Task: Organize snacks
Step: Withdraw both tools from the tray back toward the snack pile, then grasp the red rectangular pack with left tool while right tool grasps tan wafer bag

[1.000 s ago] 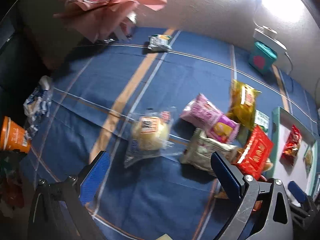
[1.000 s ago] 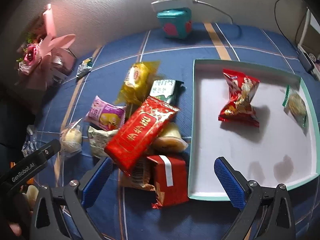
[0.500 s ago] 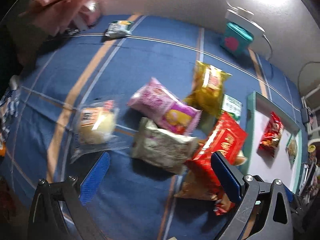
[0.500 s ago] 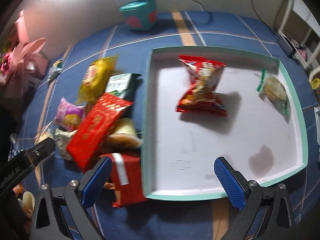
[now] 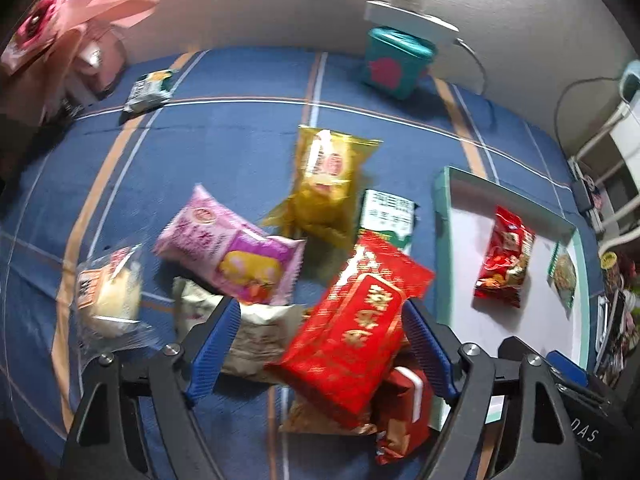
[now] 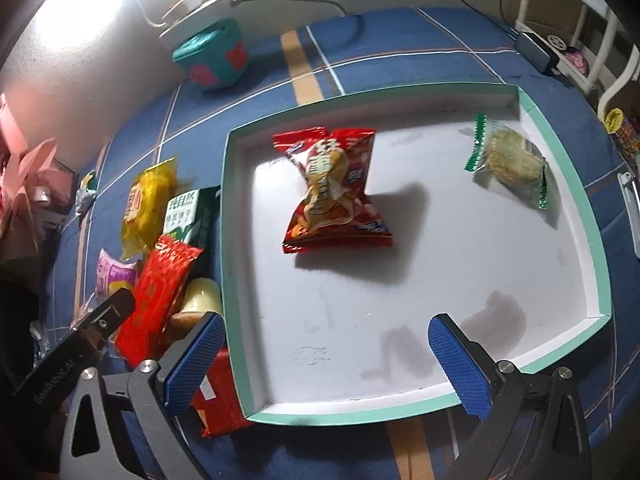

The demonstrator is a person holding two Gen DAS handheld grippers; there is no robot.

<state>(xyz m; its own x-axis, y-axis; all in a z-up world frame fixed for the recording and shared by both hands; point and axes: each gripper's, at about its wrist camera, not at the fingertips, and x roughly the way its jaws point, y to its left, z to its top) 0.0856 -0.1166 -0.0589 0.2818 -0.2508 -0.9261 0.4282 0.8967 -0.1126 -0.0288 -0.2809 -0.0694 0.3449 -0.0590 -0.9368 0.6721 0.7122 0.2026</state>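
Observation:
A pile of snacks lies on the blue cloth. My left gripper (image 5: 322,344) hangs over it, jaws closing, with the red gold-lettered packet (image 5: 352,340) between them. The left finger is over a beige packet (image 5: 256,340), and the pads do not press the red one. Around it lie a pink packet (image 5: 228,256), a yellow packet (image 5: 324,176), a green-white packet (image 5: 386,216) and a wrapped bun (image 5: 108,296). My right gripper (image 6: 326,364) stands open over the teal-rimmed tray (image 6: 228,240), nothing between its fingers. The tray holds a red chip bag (image 6: 332,192) and a green-wrapped cookie (image 6: 512,160).
A teal tin (image 5: 394,66) and a white power strip (image 5: 412,16) with cables sit at the back wall. A pink bouquet (image 5: 60,40) is at the far left, with a small packet (image 5: 150,88) near it. A white rack (image 6: 580,40) stands beyond the tray's right side.
Both grippers have moved right. The left one came from the bun to over the red packet, and its jaws have narrowed. The right one went from the pile to over the tray.

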